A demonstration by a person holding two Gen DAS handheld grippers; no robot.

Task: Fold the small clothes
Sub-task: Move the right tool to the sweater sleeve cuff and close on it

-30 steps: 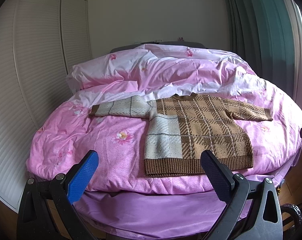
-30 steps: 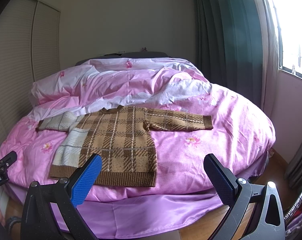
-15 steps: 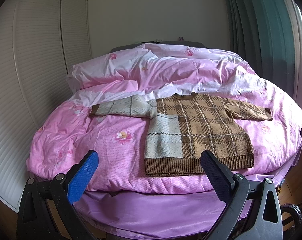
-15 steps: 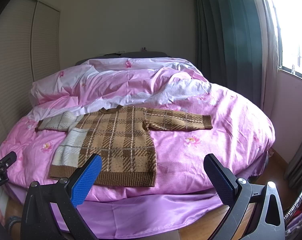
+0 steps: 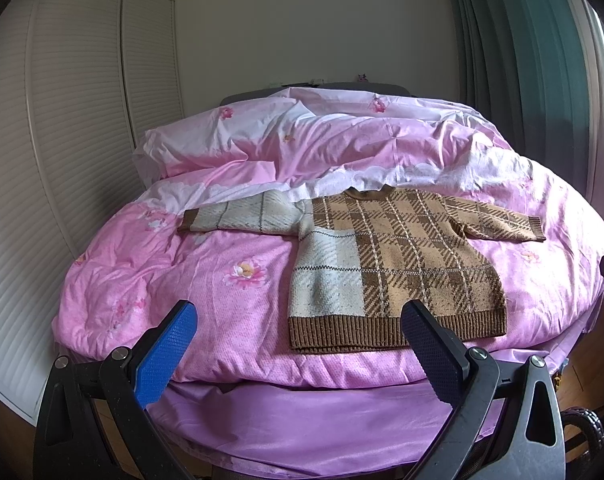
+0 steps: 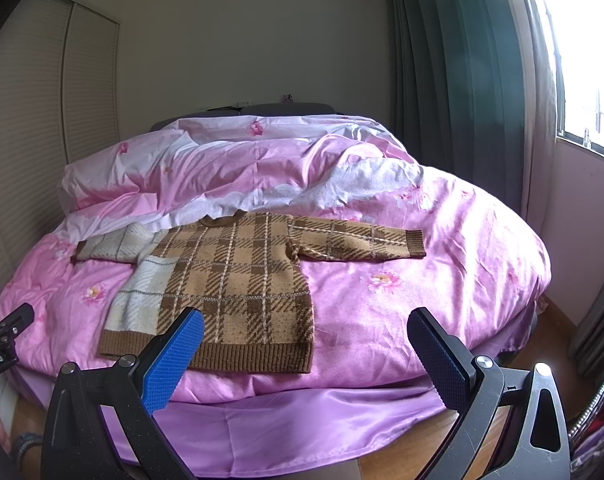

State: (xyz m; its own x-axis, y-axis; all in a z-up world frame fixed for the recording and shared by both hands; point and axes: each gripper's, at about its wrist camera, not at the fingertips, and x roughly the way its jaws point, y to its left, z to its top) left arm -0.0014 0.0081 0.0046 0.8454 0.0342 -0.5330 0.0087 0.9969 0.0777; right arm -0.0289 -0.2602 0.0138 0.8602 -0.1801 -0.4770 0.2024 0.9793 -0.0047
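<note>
pink bed (image 5: 229, 312) carries flat plaid sweater (image 5: 414, 264), sleeves spread; left tongs (image 5: 297, 344) and right tongs (image 6: 306, 348) both wide, empty, near bed edge

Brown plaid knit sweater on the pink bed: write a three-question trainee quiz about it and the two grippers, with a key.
1. True or false: the brown plaid knit sweater is already folded in half.
2. Which sleeve is cream rather than brown? A) the one nearer the white louvred wardrobe doors B) the one nearer the dark green curtains
3. Fill in: the left gripper and the right gripper are both ____ and hold nothing.

Key: 1 false, it lies spread flat on the pink floral duvet with both sleeves out. 2 A. 3 open.
</note>
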